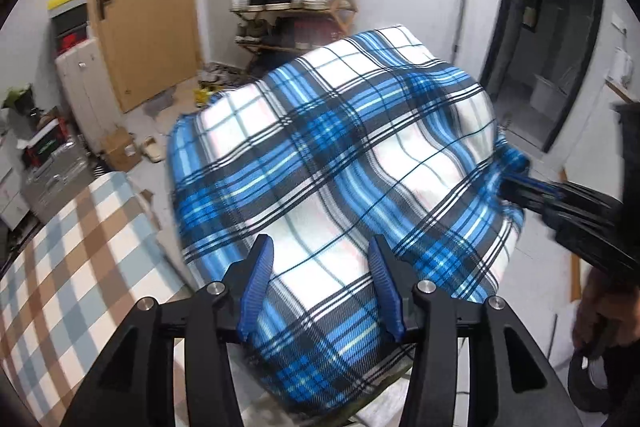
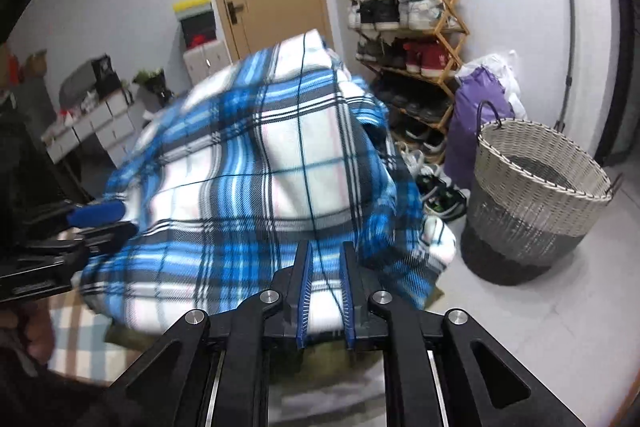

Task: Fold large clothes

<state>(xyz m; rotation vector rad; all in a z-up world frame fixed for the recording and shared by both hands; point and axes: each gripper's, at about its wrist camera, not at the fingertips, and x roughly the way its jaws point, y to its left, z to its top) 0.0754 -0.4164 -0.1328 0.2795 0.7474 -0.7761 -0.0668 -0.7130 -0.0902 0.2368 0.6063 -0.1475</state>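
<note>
Cloth: blue plaid blanket (image 1: 336, 163) bunched between both tongs.
Left gripper (image 1: 322, 259): jaws apart over the blanket.
Right gripper (image 2: 325, 259): narrow gap, blanket fold between; grip uncertain.

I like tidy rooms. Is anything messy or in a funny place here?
Yes. Some shoes lie loose on the floor beside the shoe rack instead of on its shelves. The blue plaid blanket is bunched in a lumpy heap, not yet folded flat.

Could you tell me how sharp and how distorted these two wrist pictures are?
Left wrist view: the plaid cloth is slightly smeared, the right tongs streaked, the door bowed by fisheye. Right wrist view: the cloth's right edge is blurred, the wicker basket sharp.
</note>
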